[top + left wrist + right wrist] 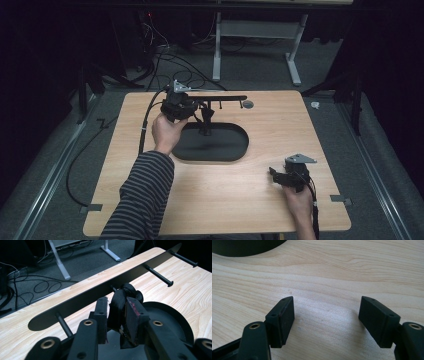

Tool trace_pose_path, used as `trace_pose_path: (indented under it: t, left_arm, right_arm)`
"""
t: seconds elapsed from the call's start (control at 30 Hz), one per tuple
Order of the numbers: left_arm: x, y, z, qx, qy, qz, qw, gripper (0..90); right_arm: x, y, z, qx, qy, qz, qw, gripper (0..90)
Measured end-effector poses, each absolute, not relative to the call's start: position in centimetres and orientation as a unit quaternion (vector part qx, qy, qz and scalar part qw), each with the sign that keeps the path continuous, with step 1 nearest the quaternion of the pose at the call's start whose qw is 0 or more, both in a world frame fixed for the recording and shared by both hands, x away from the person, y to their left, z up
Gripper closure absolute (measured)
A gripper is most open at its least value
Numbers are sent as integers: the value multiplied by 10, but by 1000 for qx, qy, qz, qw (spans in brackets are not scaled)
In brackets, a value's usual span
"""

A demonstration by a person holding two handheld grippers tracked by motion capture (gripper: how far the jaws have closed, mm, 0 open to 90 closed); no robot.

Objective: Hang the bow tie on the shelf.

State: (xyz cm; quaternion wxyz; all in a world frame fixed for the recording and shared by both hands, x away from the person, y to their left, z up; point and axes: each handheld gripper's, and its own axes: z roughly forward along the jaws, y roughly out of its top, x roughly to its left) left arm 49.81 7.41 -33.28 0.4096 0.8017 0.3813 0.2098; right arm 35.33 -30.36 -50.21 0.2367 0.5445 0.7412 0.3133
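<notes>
A black rack stands at the back of the wooden table (225, 200): a flat bar (225, 98) (100, 293) with several pegs (160, 277) on a post over an oval black base (215, 145) (172, 317). A small black fabric loop (118, 302) hangs on one peg in the middle of the bar. My left gripper (200, 107) (116, 305) is at that peg with the loop between its jaws. The jaws stand slightly apart, and a thin gap shows beside the left pad (101, 312). My right gripper (275, 172) (325, 315) rests low over bare wood at the front right, open and holding nothing.
A small grey round piece (247, 104) lies on the table by the bar's right end. Tape marks (341, 200) sit at the table's side edges. Beyond the far edge are cables (165, 55) on the floor and a white desk frame (255, 30).
</notes>
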Motion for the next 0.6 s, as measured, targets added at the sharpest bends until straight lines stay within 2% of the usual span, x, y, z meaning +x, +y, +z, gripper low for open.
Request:
trace_pose_path:
  t: [0.6]
  left_arm:
    - [497, 77, -330, 795, 389, 215, 413, 644]
  right_arm:
    - [353, -304, -502, 544, 741, 313, 237, 300]
